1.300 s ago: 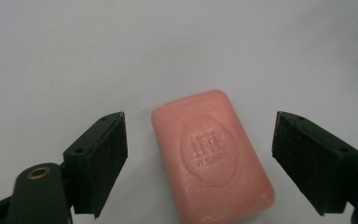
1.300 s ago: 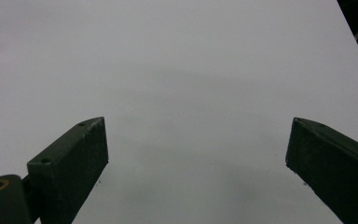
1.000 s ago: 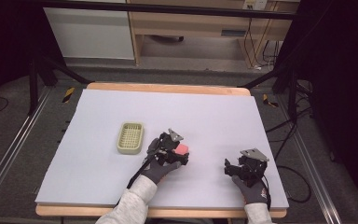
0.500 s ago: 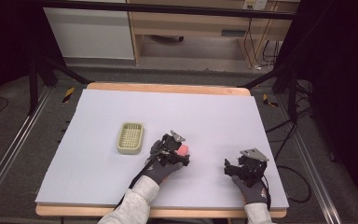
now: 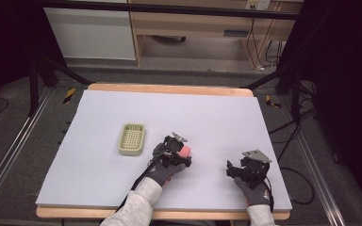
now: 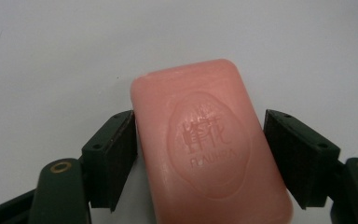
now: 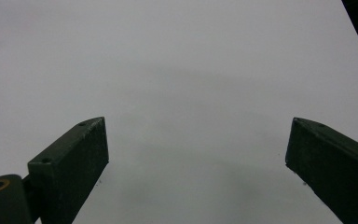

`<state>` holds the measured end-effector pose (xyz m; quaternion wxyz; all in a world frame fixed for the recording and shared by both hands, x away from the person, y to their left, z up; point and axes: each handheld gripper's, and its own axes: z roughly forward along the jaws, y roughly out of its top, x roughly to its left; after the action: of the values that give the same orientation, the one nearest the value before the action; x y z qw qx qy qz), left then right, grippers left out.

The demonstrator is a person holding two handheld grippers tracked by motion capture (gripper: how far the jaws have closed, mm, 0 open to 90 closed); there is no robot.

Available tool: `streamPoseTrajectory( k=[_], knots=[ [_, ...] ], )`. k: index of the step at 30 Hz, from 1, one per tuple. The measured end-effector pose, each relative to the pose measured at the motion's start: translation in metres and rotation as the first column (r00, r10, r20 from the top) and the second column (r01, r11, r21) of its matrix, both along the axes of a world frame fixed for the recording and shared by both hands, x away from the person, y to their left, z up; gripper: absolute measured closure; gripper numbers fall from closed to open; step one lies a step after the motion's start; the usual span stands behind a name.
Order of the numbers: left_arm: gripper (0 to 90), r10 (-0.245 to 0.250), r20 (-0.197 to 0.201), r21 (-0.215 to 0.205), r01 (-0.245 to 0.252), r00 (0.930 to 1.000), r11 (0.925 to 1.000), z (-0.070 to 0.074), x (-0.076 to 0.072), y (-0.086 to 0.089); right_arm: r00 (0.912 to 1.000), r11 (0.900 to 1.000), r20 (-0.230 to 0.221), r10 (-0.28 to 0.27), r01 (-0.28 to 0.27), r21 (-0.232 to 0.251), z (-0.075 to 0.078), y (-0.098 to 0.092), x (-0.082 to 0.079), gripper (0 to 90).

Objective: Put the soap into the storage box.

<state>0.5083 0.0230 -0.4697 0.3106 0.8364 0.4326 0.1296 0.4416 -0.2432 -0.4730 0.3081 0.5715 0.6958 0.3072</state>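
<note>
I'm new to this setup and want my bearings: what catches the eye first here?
The pink soap bar stands out, lying on the white table between the jaws of the left tool, which have just been closing: one pad touches it, the other stands just off. Left of it sits a small pale green basket. The right tool waits open near the front edge.

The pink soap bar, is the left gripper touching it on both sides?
Not both. In the left gripper view one pad meets the soap; a gap shows at the other pad. The jaws have just been closing.
</note>
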Motion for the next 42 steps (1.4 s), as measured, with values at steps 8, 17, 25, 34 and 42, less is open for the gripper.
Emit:
streamPoseTrajectory(
  k=[8, 17, 25, 34, 42],
  knots=[
    [30.3, 0.006, -0.004, 0.013, -0.006, 1.0, 0.9999, 0.0002, -0.0004, -0.0004, 1.0, 1.0, 0.0, 0.001, -0.001, -0.001, -0.0002, 0.0002, 0.0002, 6.1],
    [31.7, 0.01, 0.003, 0.047, -0.01, 0.9999, 0.9989, 0.0001, -0.0016, -0.0036, 1.0, 1.0, 0.0, 0.001, -0.001, -0.002, -0.0001, 0.0001, 0.0002, 6.1],
    [37.1, 0.024, 0.002, 0.058, -0.024, 0.9997, 0.998, 0.0012, -0.0012, -0.0041, 1.0, 1.0, 0.0, 0.0, 0.0, -0.001, -0.0001, 0.0001, 0.0001, 6.1],
    [37.3, 0.028, -0.005, 0.052, -0.028, 0.9996, 0.9983, 0.0022, -0.0003, -0.0029, 1.0, 1.0, -0.003, -0.007, 0.007, 0.009, 0.0006, 0.0003, -0.0002, 6.1],
    [37.3, 0.034, -0.001, 0.055, -0.034, 0.9994, 0.9979, 0.0058, -0.0013, 0.0002, 1.0, 1.0, 0.0, -0.001, 0.001, 0.003, 0.0006, -0.0004, -0.0002, 6.1]
  ],
)
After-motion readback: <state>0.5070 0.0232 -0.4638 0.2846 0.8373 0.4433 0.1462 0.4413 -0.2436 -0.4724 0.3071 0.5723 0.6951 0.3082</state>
